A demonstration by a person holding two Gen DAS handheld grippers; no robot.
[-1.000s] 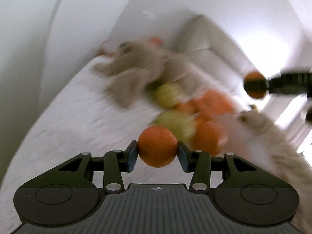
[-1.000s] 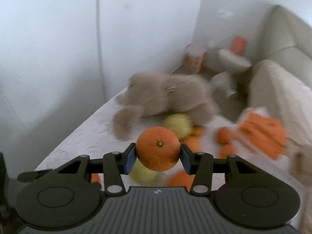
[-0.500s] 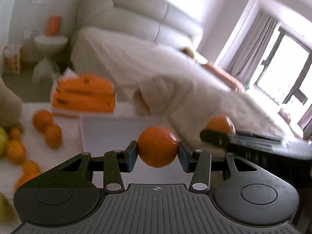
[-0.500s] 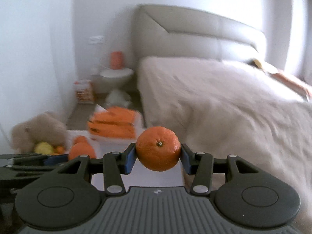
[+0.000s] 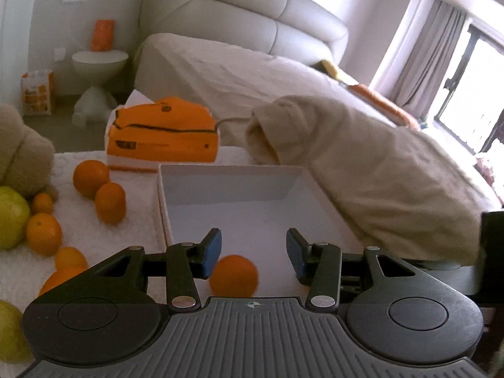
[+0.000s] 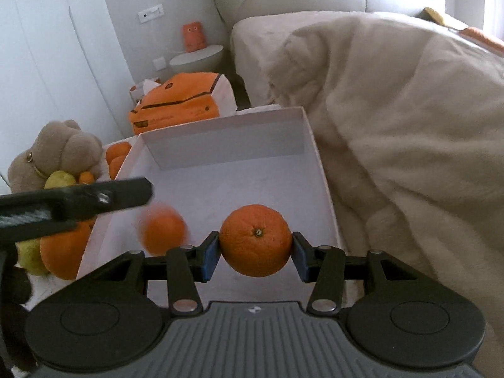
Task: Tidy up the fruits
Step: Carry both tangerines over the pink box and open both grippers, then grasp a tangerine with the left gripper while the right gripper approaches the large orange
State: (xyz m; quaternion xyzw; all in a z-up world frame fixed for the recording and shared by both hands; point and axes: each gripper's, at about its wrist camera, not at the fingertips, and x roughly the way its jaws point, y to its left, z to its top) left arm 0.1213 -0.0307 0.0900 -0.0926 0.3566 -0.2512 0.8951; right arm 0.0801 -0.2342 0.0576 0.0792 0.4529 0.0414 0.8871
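Note:
My left gripper [image 5: 254, 250] hangs over the near end of a white box [image 5: 226, 186], its jaws opening with nothing between the pads. The orange [image 5: 234, 275] it carried lies on the box floor just under them. In the right wrist view that same orange [image 6: 163, 231] is a blur low in the box [image 6: 226, 145], under one of the left fingers [image 6: 119, 193]. My right gripper [image 6: 254, 255] is lower over the box. A second orange [image 6: 255, 240] sits between its blue pads, still touching both as the jaws begin opening.
Several loose oranges [image 5: 110, 201] and a yellow-green fruit [image 5: 9, 217] lie on white cloth left of the box, beside a brown plush toy [image 6: 56, 151]. An orange bag [image 5: 163, 135] stands behind the box. A bed with a beige blanket [image 6: 409, 126] borders its right side.
Both grippers swung from the fruit pile to the white box. The left one opened and its orange dropped in. The right one sank over the box with its orange still between the pads.

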